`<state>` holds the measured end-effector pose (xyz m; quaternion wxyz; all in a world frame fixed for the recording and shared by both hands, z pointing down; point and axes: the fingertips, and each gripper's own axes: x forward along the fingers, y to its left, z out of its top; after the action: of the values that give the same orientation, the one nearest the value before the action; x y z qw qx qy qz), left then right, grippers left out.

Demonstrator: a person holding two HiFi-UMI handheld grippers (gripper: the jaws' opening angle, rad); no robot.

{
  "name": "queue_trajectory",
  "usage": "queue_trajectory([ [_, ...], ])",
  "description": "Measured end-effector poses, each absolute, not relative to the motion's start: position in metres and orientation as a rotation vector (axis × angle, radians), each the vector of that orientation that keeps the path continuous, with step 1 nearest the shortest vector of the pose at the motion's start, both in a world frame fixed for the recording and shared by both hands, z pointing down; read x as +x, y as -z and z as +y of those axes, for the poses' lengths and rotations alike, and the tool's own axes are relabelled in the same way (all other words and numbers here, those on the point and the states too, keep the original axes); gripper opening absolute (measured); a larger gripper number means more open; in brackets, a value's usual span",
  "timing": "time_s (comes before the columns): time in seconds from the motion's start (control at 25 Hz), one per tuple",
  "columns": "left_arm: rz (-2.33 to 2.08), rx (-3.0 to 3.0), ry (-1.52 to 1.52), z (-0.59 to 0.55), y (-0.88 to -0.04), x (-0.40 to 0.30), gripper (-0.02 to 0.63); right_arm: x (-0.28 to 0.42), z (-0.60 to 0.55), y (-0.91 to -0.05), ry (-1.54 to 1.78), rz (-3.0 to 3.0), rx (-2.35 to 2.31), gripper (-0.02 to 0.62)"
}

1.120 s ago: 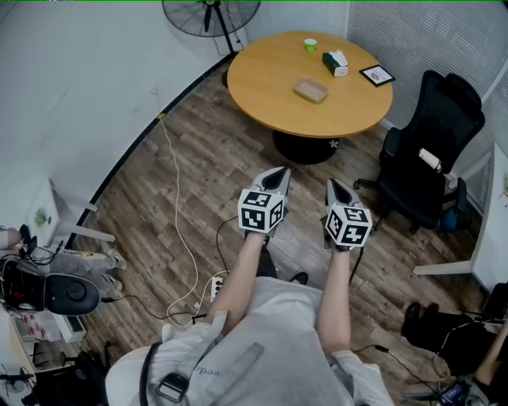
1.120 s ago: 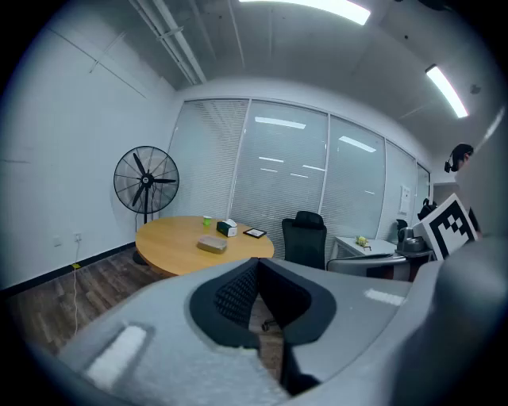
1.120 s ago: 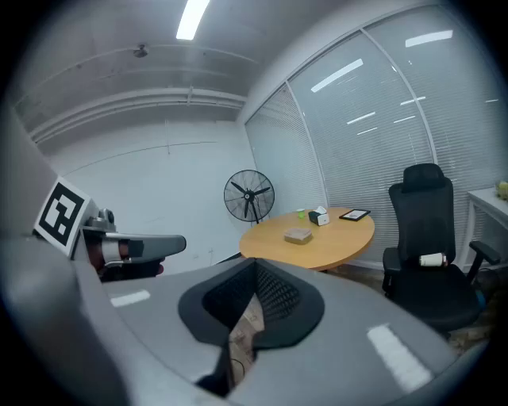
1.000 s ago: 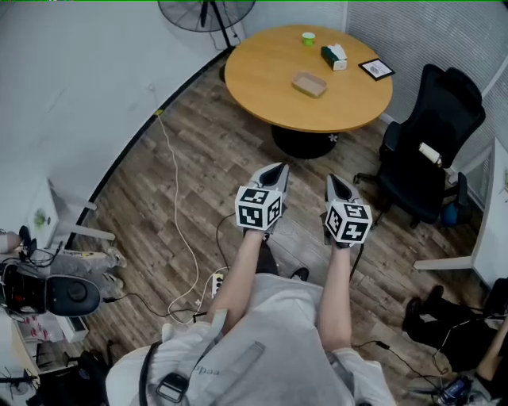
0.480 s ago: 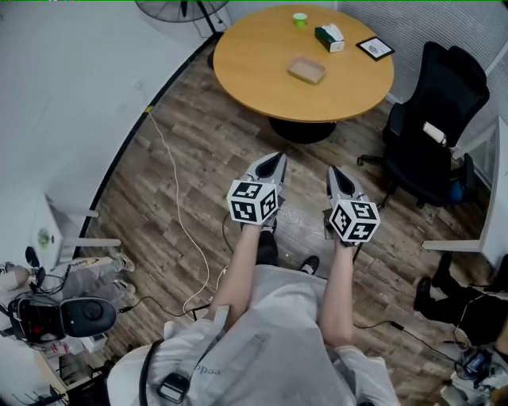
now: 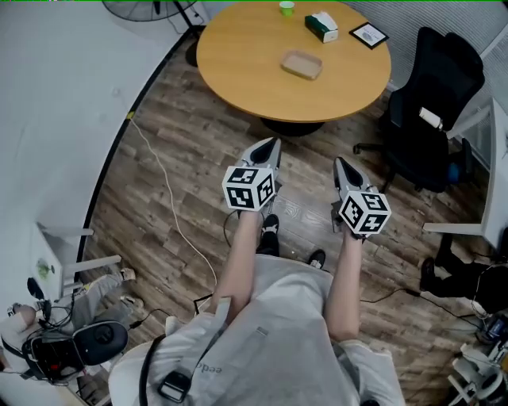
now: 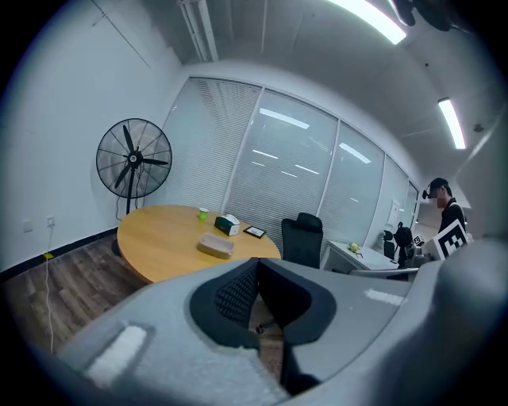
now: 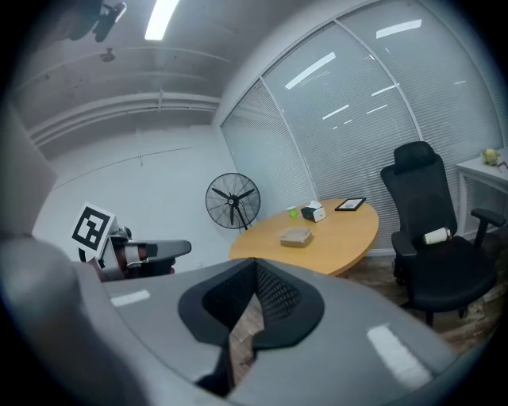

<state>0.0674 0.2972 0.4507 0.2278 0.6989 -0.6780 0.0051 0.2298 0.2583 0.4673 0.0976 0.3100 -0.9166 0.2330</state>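
I hold both grippers out in front of me at waist height, above the wood floor. The left gripper (image 6: 267, 146) is shut and empty, its marker cube toward me. The right gripper (image 6: 342, 166) is shut and empty too, a hand's width to its right. Both point at a round wooden table (image 6: 238, 55). On the table lie a beige tray (image 6: 302, 65), a green cup (image 6: 286, 8), a tissue box (image 6: 321, 26) and a small black frame (image 6: 368, 34). The left gripper view shows shut tips (image 7: 255, 266) before the table (image 7: 159, 246). The right gripper view shows shut tips (image 8: 254, 266) and the left gripper (image 8: 143, 252) beside them.
A black office chair (image 6: 432, 99) stands right of the table, beside a white desk (image 6: 494, 151). A standing fan (image 7: 133, 158) is behind the table by the wall. A white cable (image 6: 163, 186) runs over the floor at left. Equipment and cables lie at the lower corners.
I have stepped nearer to the table, which now fills more of each view. Both grippers stayed shut and side by side.
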Motion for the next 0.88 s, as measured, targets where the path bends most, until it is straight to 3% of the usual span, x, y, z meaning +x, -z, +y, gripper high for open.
queue_trajectory([
  [0.56, -1.742, 2.011, -0.031, 0.273, -0.459, -0.037, 0.003, 0.154, 0.229, -0.462, -0.548, -2.645, 1.039, 0.000],
  [0.88, -1.734, 2.019, -0.064, 0.250, -0.464, -0.060, 0.003, 0.131, 0.203, -0.473, -0.550, -2.611, 1.047, 0.000],
])
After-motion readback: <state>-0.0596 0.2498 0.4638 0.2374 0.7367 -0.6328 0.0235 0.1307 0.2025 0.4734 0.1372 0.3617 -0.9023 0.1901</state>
